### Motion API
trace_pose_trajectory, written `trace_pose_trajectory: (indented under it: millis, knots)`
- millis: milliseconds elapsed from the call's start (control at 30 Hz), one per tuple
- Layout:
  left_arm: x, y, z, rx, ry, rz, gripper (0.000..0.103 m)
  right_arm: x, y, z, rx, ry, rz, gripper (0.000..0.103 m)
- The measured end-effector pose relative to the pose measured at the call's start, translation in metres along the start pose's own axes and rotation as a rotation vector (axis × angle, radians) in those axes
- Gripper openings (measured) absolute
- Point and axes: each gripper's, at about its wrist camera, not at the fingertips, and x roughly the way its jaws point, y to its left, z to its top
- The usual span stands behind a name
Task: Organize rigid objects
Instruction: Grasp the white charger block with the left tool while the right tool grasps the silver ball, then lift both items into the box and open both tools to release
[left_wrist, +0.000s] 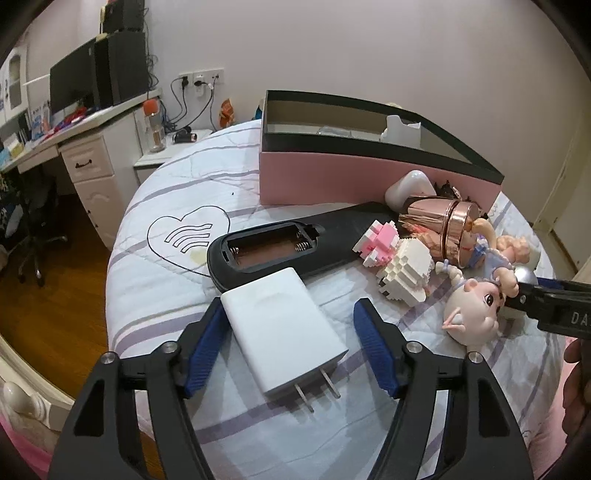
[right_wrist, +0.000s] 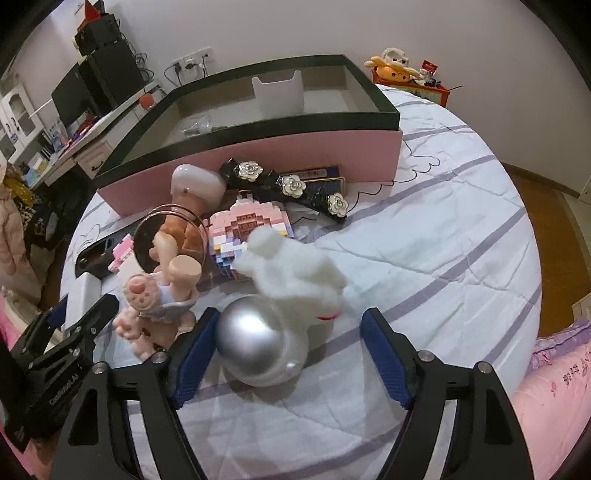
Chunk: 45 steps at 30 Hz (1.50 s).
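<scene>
On the quilted bed, our unclenched left tool straddles the light, slick white charger; we'd pinch its flat sides.

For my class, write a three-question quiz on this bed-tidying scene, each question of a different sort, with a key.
1. True or false: the white charger lies between the left gripper's fingers.
2. What lies between the right gripper's fingers: A. remote B. silver ball C. hair clip?
3. Fill in: the black remote has an open ___ compartment.

Key:
1. True.
2. B, the silver ball.
3. Battery; the springs show.
</scene>
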Motion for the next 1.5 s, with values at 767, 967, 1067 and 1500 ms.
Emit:
trace_pose_trajectory:
  millis: [767, 967, 1067, 1500]
  knots:
    - [-0.040, 0.019, 0.011, -0.068, -0.055, -0.068, 0.058, -0.047, -0.028, 0.010, 0.042, -0.085, 0.053, 0.046]
    - [-0.060, 0.014, 0.050, -0.028, -0.116, -0.084, 0.058, -0.067, -0.020, 0.036, -0.003, -0.142, 0.071, 0.046]
    - [-0.061, 0.010, 0.077, -0.008, -0.142, -0.100, 0.058, -0.074, -0.015, 0.059, -0.030, -0.172, 0.093, 0.046]
    - [0.007, -0.020, 0.174, 0.061, -0.123, -0.169, 0.058, -0.026, 0.000, 0.145, -0.118, -0.146, 0.088, 0.046]
